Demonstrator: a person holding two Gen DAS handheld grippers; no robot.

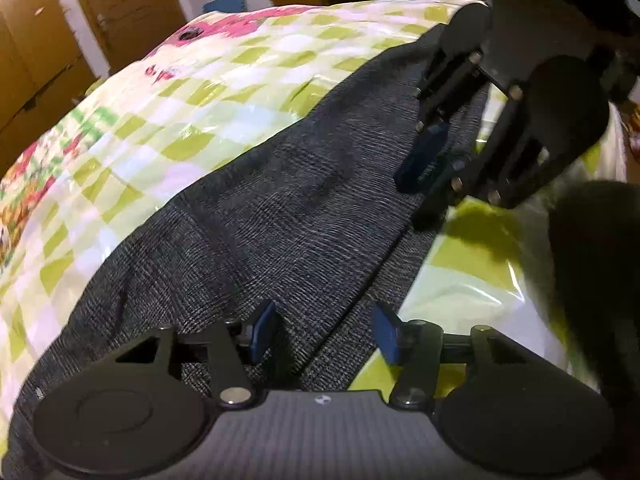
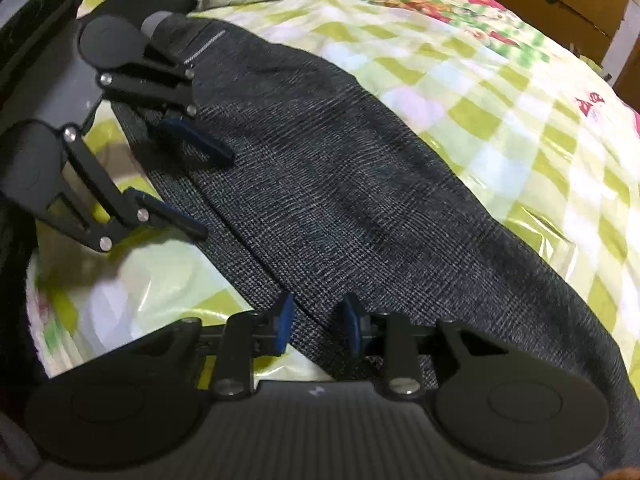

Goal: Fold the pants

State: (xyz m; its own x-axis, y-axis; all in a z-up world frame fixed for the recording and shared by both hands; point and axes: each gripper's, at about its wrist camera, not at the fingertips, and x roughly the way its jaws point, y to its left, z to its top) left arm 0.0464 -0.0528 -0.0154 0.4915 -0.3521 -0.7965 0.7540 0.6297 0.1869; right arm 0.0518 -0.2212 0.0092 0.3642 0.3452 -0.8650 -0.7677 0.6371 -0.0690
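Both grippers over the near edge of the pants, jaws parted, nothing held.

Pants (image 1: 280, 208) lie long and flat, already doubled leg on leg, on the checked cover (image 1: 180, 92). Our left gripper (image 1: 324, 332) stands fairly wide, right gripper (image 2: 318, 324) narrower, both astride the near edge, not pinching. We judge: drop both, catch all layers, lift evenly so the fold stays square.

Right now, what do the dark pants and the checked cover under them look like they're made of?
The pants look like a woven, matte, heathered grey fabric, possibly a wool or synthetic blend: fine crosshatch texture, soft creases, no shine. The checked cover looks like thin glossy plastic or plastic-coated sheeting: it throws bright glare patches and shows crinkly transparent folds. Which it is I can't tell.
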